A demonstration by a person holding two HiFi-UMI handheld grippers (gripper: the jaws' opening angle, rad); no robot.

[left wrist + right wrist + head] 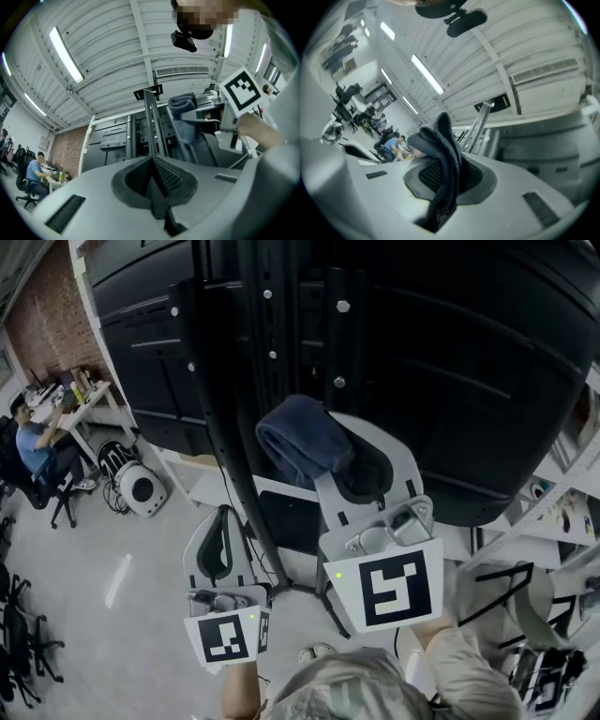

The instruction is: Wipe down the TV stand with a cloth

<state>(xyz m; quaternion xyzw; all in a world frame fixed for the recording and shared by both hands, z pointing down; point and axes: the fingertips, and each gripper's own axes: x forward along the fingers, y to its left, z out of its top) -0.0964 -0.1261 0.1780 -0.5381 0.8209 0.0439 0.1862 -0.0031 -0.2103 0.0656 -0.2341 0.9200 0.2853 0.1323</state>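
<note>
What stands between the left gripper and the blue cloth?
In the head view, a black strut of the TV stand crosses between the left gripper and the blue cloth.

We find no readable text, brand, number or sign in any view. Only coded graphics show: the left claw (221,521) carries a black-and-white square marker (225,637) on its cube, and the right claw (330,451) carries a larger marker (400,589). Both are block patterns, not letters or digits, and the larger one also shows in the left gripper view, just as wordless.
</note>
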